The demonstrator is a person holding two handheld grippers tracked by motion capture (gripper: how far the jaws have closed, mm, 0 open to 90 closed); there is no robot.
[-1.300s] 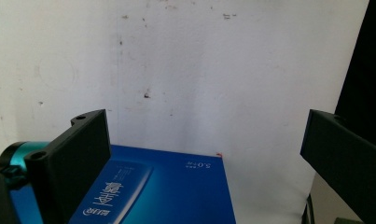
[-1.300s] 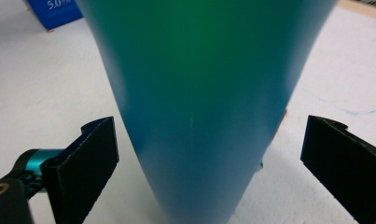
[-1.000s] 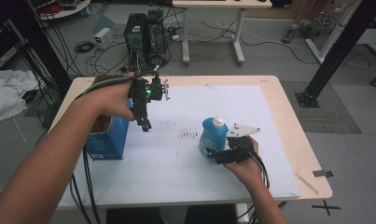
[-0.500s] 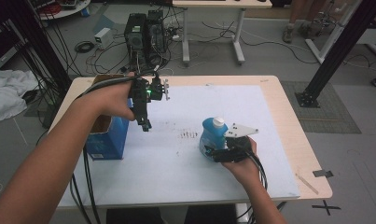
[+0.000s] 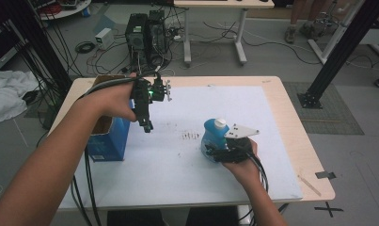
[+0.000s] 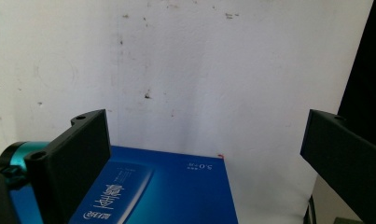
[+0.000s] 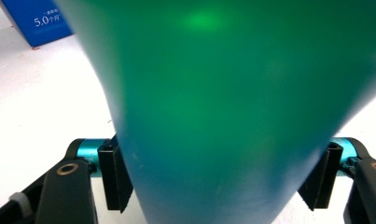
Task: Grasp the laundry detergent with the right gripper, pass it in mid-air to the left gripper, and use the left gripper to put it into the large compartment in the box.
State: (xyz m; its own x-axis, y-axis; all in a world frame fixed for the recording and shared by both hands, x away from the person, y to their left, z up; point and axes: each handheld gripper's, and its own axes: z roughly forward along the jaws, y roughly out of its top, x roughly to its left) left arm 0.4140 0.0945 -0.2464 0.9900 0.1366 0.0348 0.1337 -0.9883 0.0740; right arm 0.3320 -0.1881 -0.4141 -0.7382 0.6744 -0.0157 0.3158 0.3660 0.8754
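Here, "5.0" on the blue box [image 7: 34,21]; right gripper [image 7: 218,179] jaws just closing around the blue bottle [image 5: 214,139]; left gripper [image 6: 204,154] jaws apart.

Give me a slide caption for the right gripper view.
Right gripper jaws, just closing, flank a blue-green bottle; blue box behind.

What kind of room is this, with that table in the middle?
Most likely a lab or workshop. A computer tower stands on the floor amid loose cables, black metal frame posts flank the table, and a person works there with cabled tongs, the right tongs at a blue bottle.
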